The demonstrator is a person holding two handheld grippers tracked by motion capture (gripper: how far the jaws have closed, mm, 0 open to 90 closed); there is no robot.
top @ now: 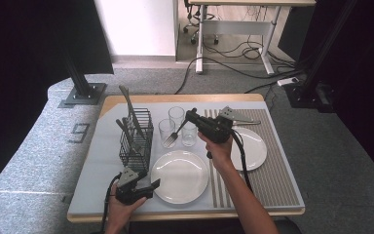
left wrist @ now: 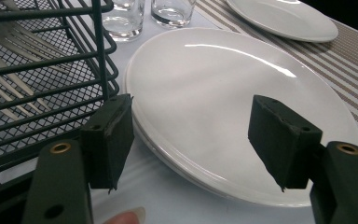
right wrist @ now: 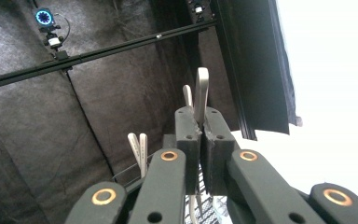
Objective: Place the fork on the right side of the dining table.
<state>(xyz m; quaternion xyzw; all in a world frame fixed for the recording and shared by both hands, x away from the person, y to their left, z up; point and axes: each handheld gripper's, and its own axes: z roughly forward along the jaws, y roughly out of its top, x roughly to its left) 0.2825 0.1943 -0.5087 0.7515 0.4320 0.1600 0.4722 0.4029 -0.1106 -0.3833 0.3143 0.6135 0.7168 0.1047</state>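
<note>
my right hand-held gripper (top: 191, 117) is clenched on a fork (top: 174, 136) by its handle, tines hanging over the glasses (top: 177, 126), lifted clear of the wire cutlery basket (top: 136, 141). my left hand-held gripper (top: 143, 187) waits released (beside the near plate (top: 180, 176)) on the worktop (top: 97, 185).
</note>
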